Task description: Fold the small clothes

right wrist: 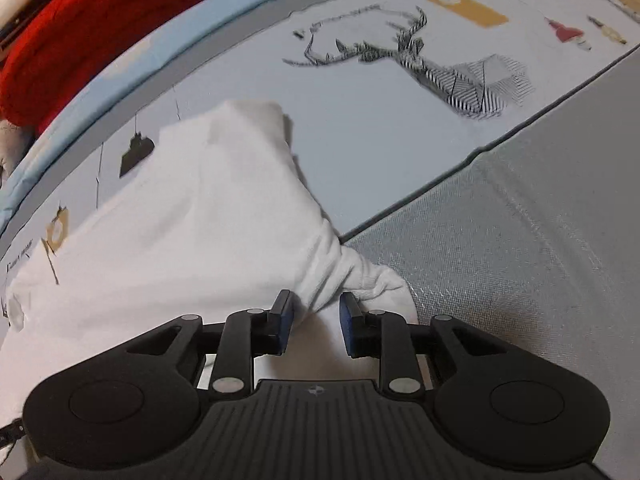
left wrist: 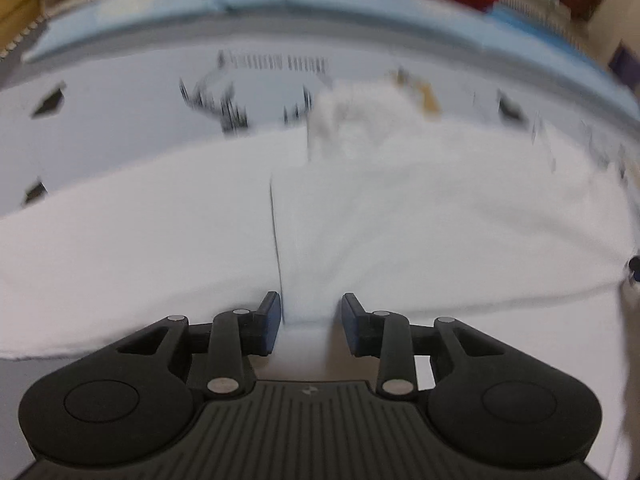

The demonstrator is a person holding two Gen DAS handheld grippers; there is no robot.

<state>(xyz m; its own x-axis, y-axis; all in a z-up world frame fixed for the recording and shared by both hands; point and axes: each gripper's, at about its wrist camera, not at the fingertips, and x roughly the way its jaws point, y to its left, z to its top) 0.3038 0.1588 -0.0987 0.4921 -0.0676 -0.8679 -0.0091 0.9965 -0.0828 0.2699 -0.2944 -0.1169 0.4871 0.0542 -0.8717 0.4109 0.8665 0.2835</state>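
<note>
White garment (left wrist: 400,216) lying spread across the printed sheet (right wrist: 360,128), left gripper (left wrist: 308,322) fingers standing apart around its near edge, right gripper (right wrist: 314,322) fingers standing apart around a bunched corner, neither pressing

A pale printed sheet (right wrist: 360,128) bears a striped geometric deer head (right wrist: 432,68). A mustard tag print (right wrist: 466,8) lies just beyond the deer, a grey textured mat (right wrist: 520,232) on its near side. A red fabric heap (right wrist: 92,28) lies well left of the deer, past a light blue border (right wrist: 132,64).
</note>
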